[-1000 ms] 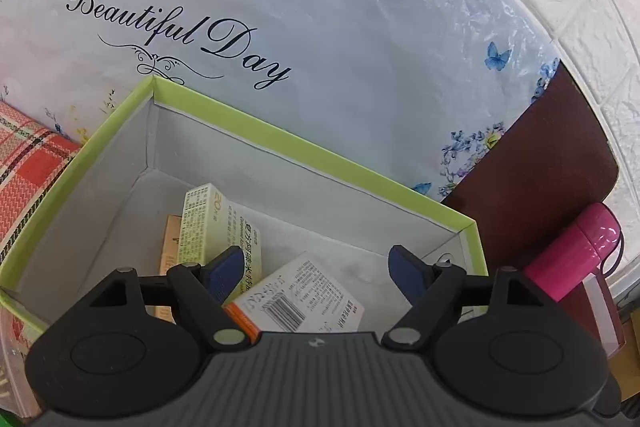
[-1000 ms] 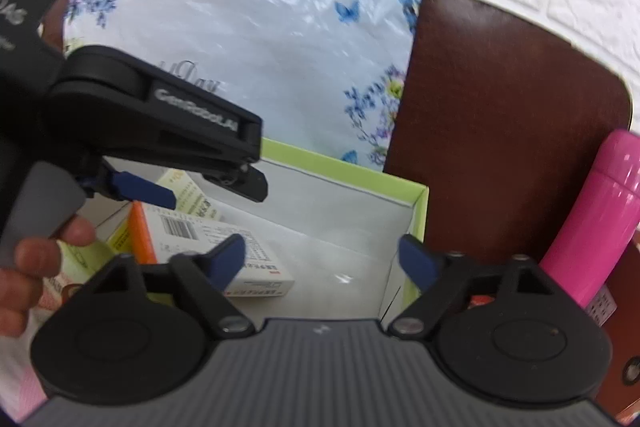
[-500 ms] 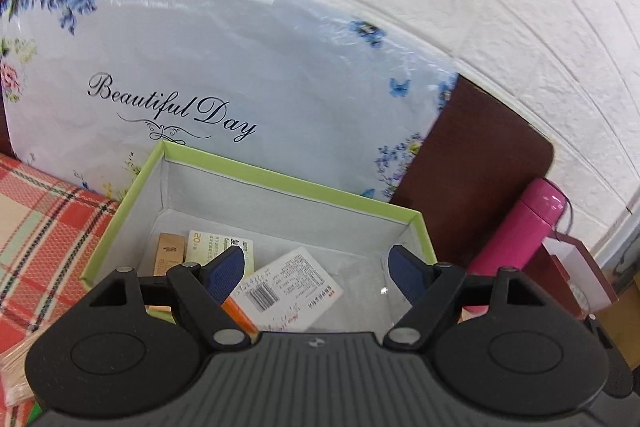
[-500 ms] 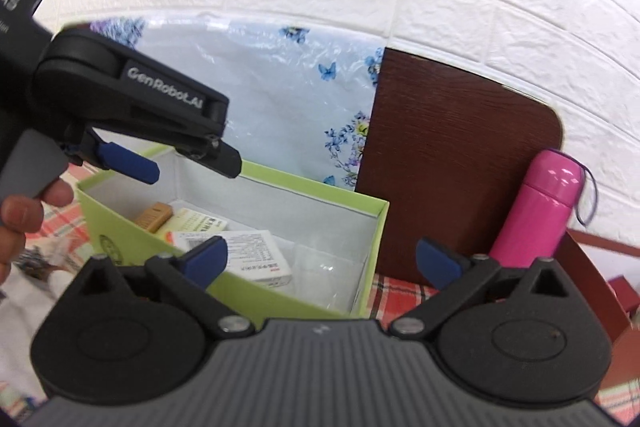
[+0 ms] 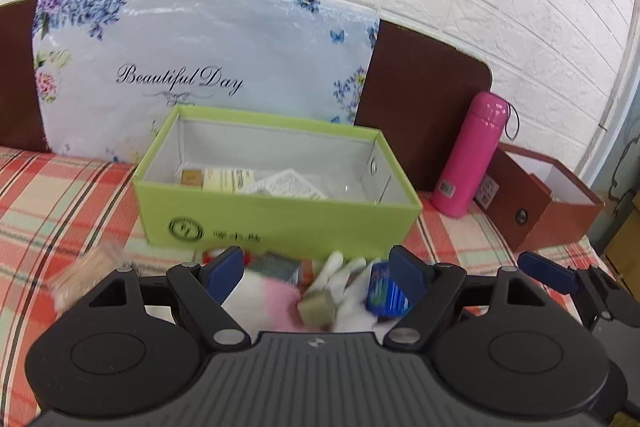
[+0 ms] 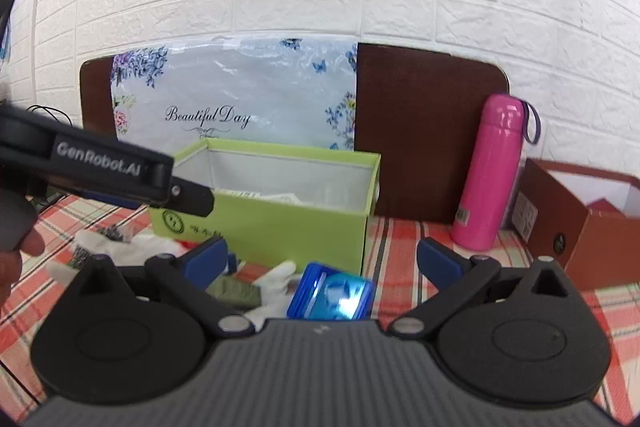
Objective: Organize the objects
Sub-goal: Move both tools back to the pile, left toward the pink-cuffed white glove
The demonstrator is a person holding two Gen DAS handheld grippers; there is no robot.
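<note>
The green cardboard box [image 5: 276,223] is sitting on the red plaid cloth [image 5: 60,195], in front of the floral "Beautiful Day" bag [image 5: 192,67] and the brown headboard [image 5: 424,99]. Inside it, several small cartons [image 5: 228,179] are already lying flat on the box floor, along with a printed leaflet or pack [image 5: 286,185], so part of the sorting appears done.

More items are waiting on the cloth just in front of the box: a white glove [image 5: 340,275], a shiny blue packet [image 6: 330,293], a small olive-green block [image 5: 318,309], a pink and white soft item [image 5: 268,295], and a blurred tan object [image 5: 86,267] off to the left. These are blurred in the left wrist view, so their exact kind is hard to tell.

The left gripper [image 5: 318,269] is hovering above this pile with its jaws spread wide and nothing between them. The right gripper [image 6: 320,259] is likewise released and empty, pointing over the blue packet toward the box.

A pink flask [image 5: 472,155] is standing upright to the right of the green box, and a brown open box [image 5: 544,203] is sitting beyond it. Judging by the loose pile, the task is roughly midway, with at least four or five pieces still to be gathered.
</note>
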